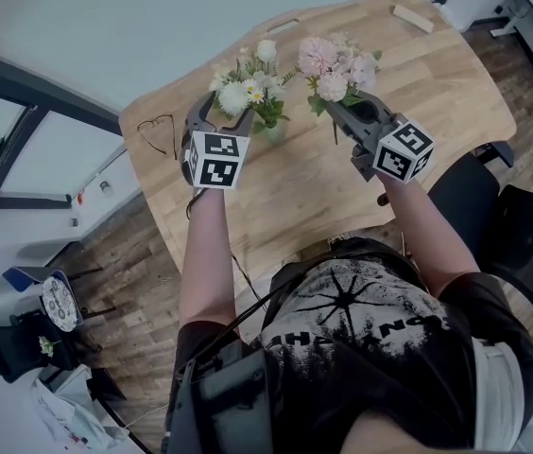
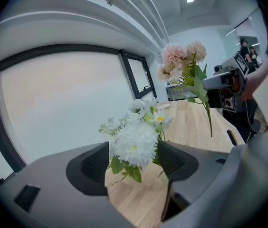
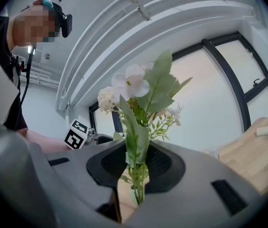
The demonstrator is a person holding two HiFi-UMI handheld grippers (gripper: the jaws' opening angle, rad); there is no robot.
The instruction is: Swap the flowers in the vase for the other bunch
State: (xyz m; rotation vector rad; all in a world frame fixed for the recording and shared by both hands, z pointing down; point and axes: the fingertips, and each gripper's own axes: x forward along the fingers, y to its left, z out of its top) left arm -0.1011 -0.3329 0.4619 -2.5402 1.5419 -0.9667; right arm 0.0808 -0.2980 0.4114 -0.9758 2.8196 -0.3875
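Observation:
A bunch of white flowers stands by a small greenish vase on the wooden table; whether its stems are in the vase I cannot tell. My left gripper is at this bunch with its jaws wide apart. In the left gripper view the white blooms sit between the pads without being pressed. My right gripper holds a pink bunch up in the air to the right of the vase. Its pads are closed on the green stems, with the blooms above the jaws.
A pair of glasses lies near the table's left edge. A small wooden block rests at the far right corner. A black chair stands to the right of the person. Windows run along the wall to the left of the table.

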